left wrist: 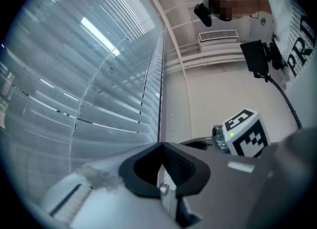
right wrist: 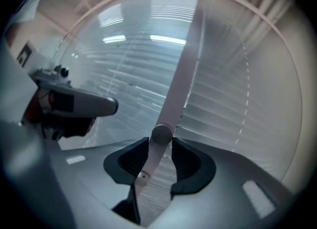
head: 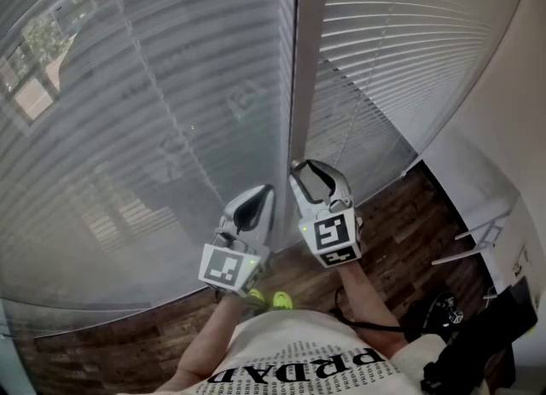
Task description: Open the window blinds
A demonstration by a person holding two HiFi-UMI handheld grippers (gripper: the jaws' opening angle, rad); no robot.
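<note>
Right gripper is loose at the moment, jaws spread with a pale rod running down between them and a round knob sitting right at the tips. Neither pad looks like it's actually pressing. Left gripper is clenched tight just beside it, and I can't spot anything in its pinch (something very thin could be in there, too fine to tell). Blinds are fully down in front of both, one panel either side of the rod, and the slats look closed. My guess is that rod is the tilt wand. So the main worry is this: if the right one twists or pulls before it bites, the pads just skate round the smooth rod and the slats don't budge. Clamp down off-centre and the knob could pop out sideways. Also, the two grippers are really close together, so a big roll could knock one into the other. And yanking down instead of turning might strain wherever the rod hooks on up top, which isn't in view.
</note>
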